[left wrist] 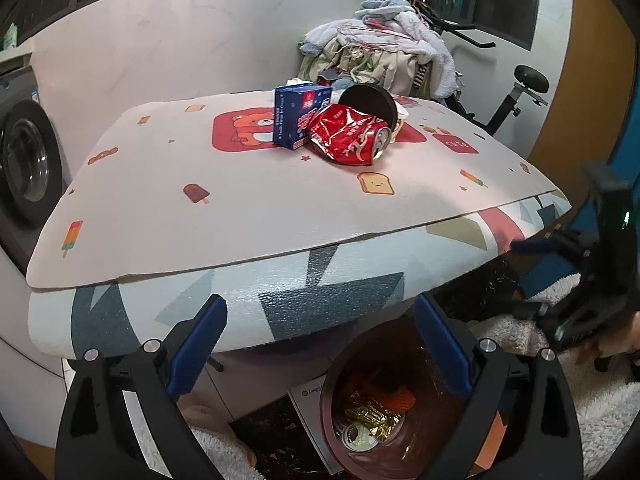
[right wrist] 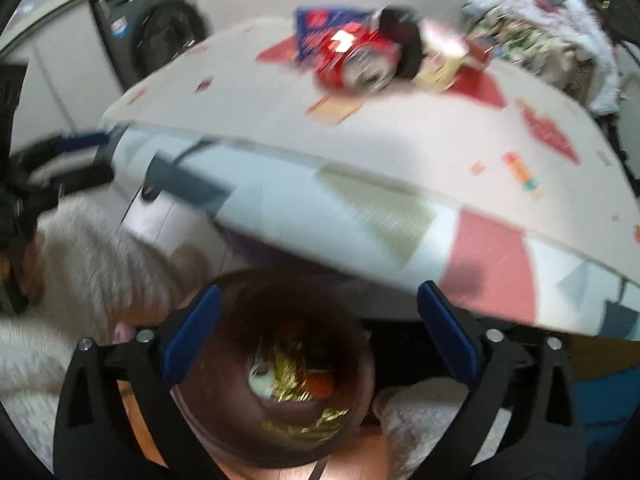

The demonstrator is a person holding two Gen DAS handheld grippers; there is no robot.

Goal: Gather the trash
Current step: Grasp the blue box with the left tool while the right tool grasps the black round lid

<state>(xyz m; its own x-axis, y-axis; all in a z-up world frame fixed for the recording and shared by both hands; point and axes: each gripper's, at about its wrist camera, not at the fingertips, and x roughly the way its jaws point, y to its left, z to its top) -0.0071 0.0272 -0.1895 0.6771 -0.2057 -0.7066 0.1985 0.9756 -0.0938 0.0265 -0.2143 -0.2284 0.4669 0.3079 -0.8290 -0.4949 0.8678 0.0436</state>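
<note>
A crushed red soda can lies on the patterned table top, beside a blue tissue box, a black round lid and a pale cup. The can also shows in the blurred right wrist view. A brown trash bin stands on the floor under the table's front edge, holding gold foil wrappers and other scraps; it also shows in the right wrist view. My left gripper is open and empty above the bin. My right gripper is open and empty over the bin.
A pile of laundry and an exercise bike stand behind the table. A washing machine is at the left. The other gripper shows at the right edge. White fluffy fabric lies by the bin.
</note>
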